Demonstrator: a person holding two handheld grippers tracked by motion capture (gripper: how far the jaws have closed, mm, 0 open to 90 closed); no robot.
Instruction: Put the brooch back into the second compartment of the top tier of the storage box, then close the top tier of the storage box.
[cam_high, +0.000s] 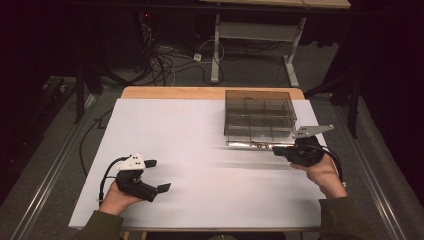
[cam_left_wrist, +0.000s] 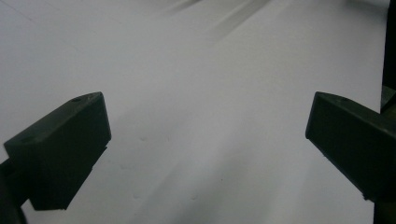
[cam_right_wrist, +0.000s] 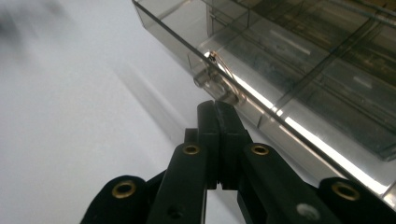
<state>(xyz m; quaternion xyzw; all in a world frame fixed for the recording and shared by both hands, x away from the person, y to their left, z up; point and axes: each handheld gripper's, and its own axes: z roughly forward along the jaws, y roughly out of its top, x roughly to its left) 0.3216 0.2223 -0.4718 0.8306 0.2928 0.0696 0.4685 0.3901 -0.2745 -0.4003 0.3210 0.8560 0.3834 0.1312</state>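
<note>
A smoky clear plastic compartment box (cam_high: 258, 117) stands at the back right of the white table top (cam_high: 200, 150), lid down. My right gripper (cam_high: 276, 149) lies just in front of the box's near edge, pointing left along it. In the right gripper view its jaws (cam_right_wrist: 216, 112) are pressed together with nothing between them, tips right by a small clear latch (cam_right_wrist: 218, 86) on the box's front wall (cam_right_wrist: 252, 100). My left gripper (cam_high: 158, 175) rests near the front left of the table. Its jaws (cam_left_wrist: 205, 135) stand wide apart over bare white surface.
The table's wooden far edge (cam_high: 210, 93) shows behind the white sheet. Beyond it, cables (cam_high: 165, 62) lie on the floor beside the legs of another table (cam_high: 216, 50). Metal rails (cam_high: 50, 170) run along both sides of the table.
</note>
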